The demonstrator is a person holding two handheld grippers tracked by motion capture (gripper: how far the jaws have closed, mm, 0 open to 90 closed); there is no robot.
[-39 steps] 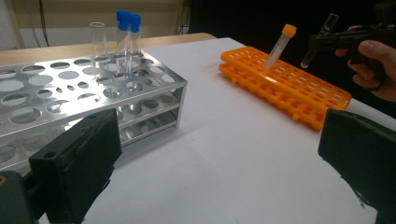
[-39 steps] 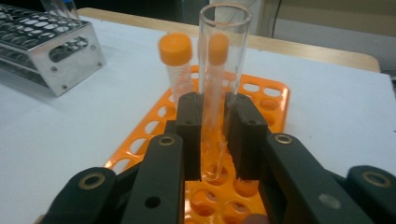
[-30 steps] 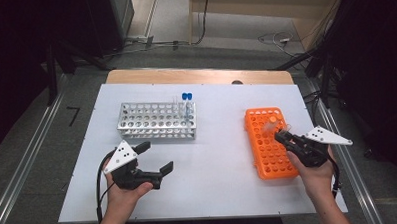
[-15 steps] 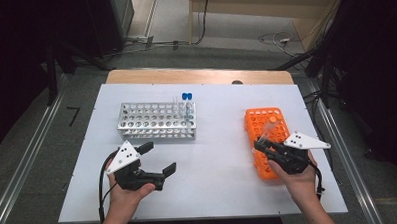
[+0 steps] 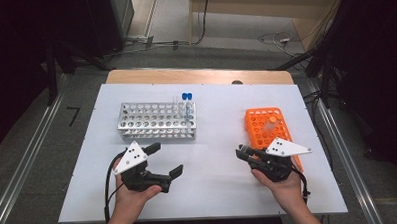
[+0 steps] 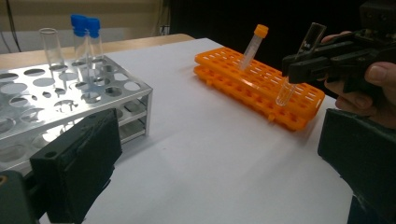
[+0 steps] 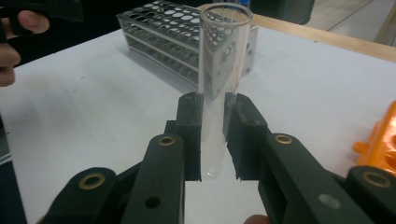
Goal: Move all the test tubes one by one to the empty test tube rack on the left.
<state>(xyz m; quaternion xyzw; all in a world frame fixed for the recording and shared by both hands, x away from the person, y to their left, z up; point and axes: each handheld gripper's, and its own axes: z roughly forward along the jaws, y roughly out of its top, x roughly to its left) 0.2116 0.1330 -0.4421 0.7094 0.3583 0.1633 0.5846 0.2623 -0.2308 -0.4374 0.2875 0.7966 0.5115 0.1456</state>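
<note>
My right gripper (image 5: 244, 153) is shut on a clear uncapped test tube (image 7: 220, 70), held upright between the pads just left of the orange rack (image 5: 259, 124). The left gripper view catches that tube (image 6: 284, 94) hanging in the right gripper (image 6: 299, 65) above the orange rack's (image 6: 233, 70) near edge. One orange-capped tube (image 6: 253, 43) leans in that rack. My left gripper (image 5: 164, 159) stands open over the white table, in front of the metal rack (image 5: 155, 136), its jaws wide with nothing between them. Two blue-capped tubes (image 5: 187, 98) stand at the metal rack's back right corner.
Another clear uncapped tube (image 6: 50, 44) stands in the metal rack (image 6: 135, 95) beside the blue-capped tubes (image 6: 86, 28). The white tabletop (image 5: 214, 191) lies between my two hands. A wooden strip (image 5: 200, 76) runs along the far edge, with dark floor and cables beyond.
My right hand has carried the clear tube left and toward the table's near edge, off the orange rack's right side. The left gripper has stayed put and open.
</note>
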